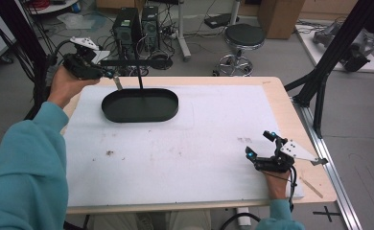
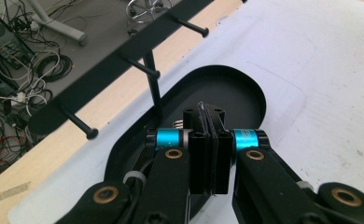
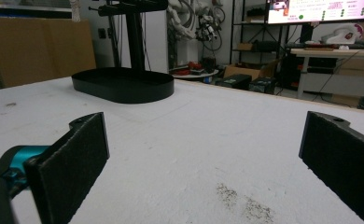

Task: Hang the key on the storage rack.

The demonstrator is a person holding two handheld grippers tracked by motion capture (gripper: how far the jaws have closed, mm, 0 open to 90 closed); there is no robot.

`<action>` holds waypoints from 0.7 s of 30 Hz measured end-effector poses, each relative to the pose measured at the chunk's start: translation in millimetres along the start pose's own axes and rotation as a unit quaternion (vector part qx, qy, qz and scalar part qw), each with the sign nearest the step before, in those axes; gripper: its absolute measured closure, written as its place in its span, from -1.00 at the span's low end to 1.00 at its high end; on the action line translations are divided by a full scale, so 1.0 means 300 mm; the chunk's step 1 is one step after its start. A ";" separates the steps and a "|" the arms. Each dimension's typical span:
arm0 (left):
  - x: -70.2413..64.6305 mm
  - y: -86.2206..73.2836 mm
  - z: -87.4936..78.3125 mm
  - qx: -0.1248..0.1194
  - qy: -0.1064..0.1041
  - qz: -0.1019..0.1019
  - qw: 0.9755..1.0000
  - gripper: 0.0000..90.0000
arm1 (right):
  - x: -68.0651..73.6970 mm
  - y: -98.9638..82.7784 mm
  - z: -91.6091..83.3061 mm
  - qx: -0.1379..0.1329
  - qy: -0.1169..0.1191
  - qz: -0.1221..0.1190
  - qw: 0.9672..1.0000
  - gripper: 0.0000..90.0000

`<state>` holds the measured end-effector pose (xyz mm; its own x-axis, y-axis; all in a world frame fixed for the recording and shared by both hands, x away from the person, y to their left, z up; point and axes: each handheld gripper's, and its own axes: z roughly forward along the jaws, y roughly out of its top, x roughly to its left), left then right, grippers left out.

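A black stand has an oval tray base (image 1: 166, 112), an upright post (image 1: 140, 79) and a crossbar with pegs (image 1: 127, 62). It stands at the far left of the white mat (image 1: 199, 139). A hand holds my left gripper (image 1: 112, 74) raised just left of the crossbar. It is shut on a small thin metal piece (image 1: 118, 85) that dangles below the tips. In the left gripper view the shut gripper (image 2: 210, 116) hovers over the tray (image 2: 236, 88), and a sliver of metal (image 2: 200, 105) pokes out between the pads. My right gripper (image 1: 260, 144) rests open near the mat's front right, with nothing between its pads (image 3: 77, 158).
The mat has faint stains (image 1: 110, 153) and specks (image 3: 245, 205). A thin wooden stick (image 1: 312, 187) lies on the bare table edge at the right. Behind the table stand a stool (image 1: 242, 38) and computer towers (image 1: 127, 26). A black frame leg (image 1: 319, 91) rises at the right.
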<state>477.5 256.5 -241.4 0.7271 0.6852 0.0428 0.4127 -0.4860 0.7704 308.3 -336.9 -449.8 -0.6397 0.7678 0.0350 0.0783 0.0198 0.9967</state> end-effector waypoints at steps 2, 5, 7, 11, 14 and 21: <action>0.006 0.014 0.006 -0.001 0.000 0.001 1.000 0.97 | 0.000 0.000 0.000 0.000 0.000 0.001 1.000 -0.99; 0.013 0.024 0.018 -0.010 0.001 0.003 1.000 0.97 | 0.000 0.000 0.000 0.001 -0.001 0.002 1.000 -0.99; 0.020 0.027 0.029 -0.009 0.002 0.002 1.000 0.97 | 0.000 0.000 0.000 0.000 0.000 0.000 1.000 -0.99; 0.025 0.040 0.044 -0.008 -0.003 -0.004 1.000 0.97 | 0.001 0.000 0.000 -0.001 -0.001 0.001 1.000 -0.99; 0.025 0.049 0.057 -0.009 -0.011 -0.007 1.000 0.97 | 0.001 0.000 0.000 0.001 -0.002 -0.001 1.000 -0.99; 0.035 0.051 0.094 0.000 -0.016 -0.009 1.000 0.97 | 0.001 0.000 0.000 0.001 -0.004 -0.005 1.000 -0.99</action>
<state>506.8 241.0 -247.1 0.7363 0.6766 0.0081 0.4262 -0.4730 0.7711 308.0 -336.6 -449.7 -0.6349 0.7723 0.0236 0.0734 0.0299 0.9969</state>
